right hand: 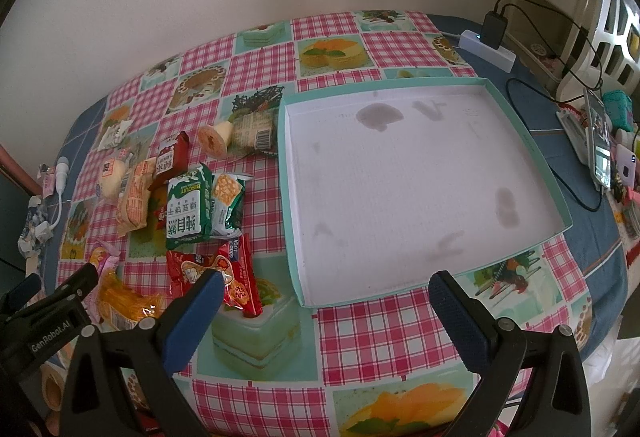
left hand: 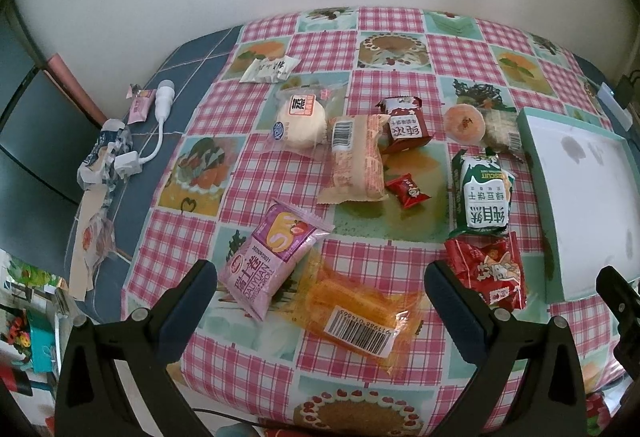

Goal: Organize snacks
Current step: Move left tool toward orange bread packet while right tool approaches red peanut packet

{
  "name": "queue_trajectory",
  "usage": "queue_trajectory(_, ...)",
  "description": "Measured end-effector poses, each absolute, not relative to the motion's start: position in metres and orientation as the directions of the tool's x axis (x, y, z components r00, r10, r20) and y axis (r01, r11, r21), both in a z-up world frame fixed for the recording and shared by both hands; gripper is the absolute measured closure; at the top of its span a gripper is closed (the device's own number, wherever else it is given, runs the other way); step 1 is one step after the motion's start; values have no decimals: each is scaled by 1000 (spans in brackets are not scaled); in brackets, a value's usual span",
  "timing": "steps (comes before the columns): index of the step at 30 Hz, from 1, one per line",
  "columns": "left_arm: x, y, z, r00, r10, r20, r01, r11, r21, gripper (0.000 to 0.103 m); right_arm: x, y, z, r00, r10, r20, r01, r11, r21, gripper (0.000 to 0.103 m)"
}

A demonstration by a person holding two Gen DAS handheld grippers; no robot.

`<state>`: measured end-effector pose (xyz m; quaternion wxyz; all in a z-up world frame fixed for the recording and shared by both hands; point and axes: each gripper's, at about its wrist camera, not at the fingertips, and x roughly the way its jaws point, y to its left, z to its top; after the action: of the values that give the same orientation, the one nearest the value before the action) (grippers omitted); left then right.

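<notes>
Several wrapped snacks lie on the checked tablecloth. My left gripper (left hand: pixel 320 279) is open and empty, above an orange packet (left hand: pixel 356 313) and a pink Swiss roll packet (left hand: pixel 272 261). A red packet (left hand: pixel 490 269) lies by its right finger. A green biscuit packet (left hand: pixel 484 197), a beige bar (left hand: pixel 354 161) and a round bun (left hand: pixel 302 121) lie farther off. My right gripper (right hand: pixel 326 291) is open and empty at the near edge of an empty teal-rimmed white box (right hand: pixel 292 197). The red packet (right hand: pixel 224 277) touches its left finger. The green biscuit packet (right hand: pixel 190 209) lies beyond.
A white charger and cable (left hand: pixel 160 105) and torn wrappers (left hand: pixel 104 157) lie on the blue cloth at the left. A power strip with a black plug (right hand: pixel 488 41), cables and a phone (right hand: pixel 600 145) sit at the right of the box.
</notes>
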<state>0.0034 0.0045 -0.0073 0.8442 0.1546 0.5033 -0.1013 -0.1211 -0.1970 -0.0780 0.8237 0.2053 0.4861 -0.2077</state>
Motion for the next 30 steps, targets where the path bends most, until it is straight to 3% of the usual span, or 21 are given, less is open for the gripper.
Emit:
queue_trajectory(5, 4, 4, -7, 482, -58, -874, 321, 940, 115, 0, -121, -196, -79, 439, -141, -888, 539, 832, 134, 0)
queue_trajectory(18, 11, 4, -18, 425, -25, -905, 315, 941, 122, 0, -115, -190, -80, 429, -135, -893, 515, 849, 119, 0)
queue_trajectory(30, 32, 15, -58, 194, -36, -980, 260, 965, 16, 0, -87, -179, -97, 397, -25, -918, 463, 869, 177, 0)
